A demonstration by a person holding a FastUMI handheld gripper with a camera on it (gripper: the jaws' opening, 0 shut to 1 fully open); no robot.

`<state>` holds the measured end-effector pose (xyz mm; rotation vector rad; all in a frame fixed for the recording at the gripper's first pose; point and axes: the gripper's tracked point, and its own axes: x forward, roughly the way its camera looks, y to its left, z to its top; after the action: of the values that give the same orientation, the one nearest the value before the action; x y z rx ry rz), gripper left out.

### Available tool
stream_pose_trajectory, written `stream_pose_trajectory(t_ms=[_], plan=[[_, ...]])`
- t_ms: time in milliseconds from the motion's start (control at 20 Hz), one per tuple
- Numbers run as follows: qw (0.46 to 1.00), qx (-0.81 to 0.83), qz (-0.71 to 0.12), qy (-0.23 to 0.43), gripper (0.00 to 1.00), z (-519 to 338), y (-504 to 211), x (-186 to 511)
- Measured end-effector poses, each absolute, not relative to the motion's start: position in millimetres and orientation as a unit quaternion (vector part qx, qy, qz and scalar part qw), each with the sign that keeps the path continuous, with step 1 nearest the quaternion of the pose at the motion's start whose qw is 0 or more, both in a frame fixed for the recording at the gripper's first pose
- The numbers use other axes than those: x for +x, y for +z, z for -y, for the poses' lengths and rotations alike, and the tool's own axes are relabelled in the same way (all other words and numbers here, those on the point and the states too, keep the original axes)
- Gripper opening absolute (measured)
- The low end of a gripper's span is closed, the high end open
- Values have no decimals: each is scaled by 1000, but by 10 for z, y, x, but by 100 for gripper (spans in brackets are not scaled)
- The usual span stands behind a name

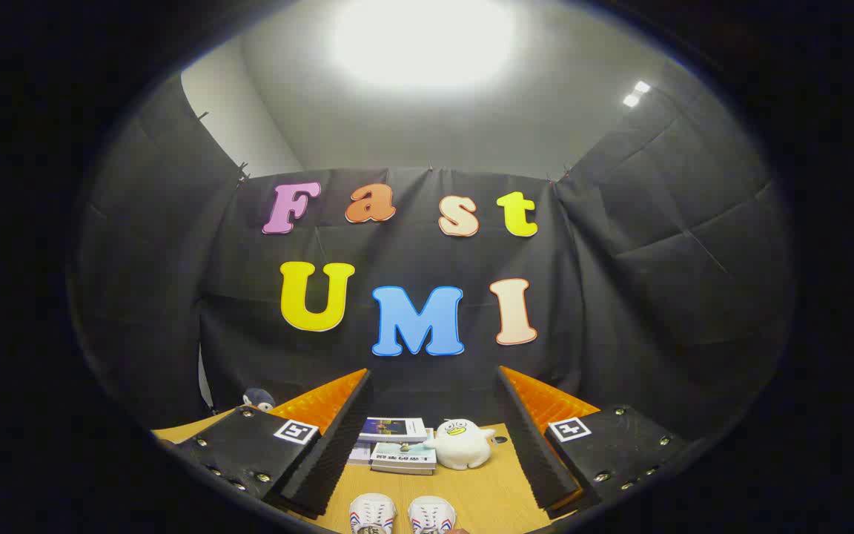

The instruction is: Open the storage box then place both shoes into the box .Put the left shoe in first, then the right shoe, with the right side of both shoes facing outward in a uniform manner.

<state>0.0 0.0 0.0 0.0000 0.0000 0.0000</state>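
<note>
Wooden surface [486,489] carries two shoes [402,515] side by side, lying between and just beneath the wide, empty jaws of the gripper [431,437], toes toward the books [397,445] beyond.

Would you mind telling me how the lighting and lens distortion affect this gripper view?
Gripper view: the ceiling light blows out to white glare; fisheye bends the booth walls; the wooden table, shoes and open gripper stay evenly lit and sharp.
</note>
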Motion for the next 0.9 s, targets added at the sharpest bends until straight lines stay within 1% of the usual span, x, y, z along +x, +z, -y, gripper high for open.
stream_pose_trajectory(t_ms=[350,900], plan=[[1000,6,-13,19,97,-140,-77,-20],[1000,-3,-17,24,97,-229,-175,-97]])
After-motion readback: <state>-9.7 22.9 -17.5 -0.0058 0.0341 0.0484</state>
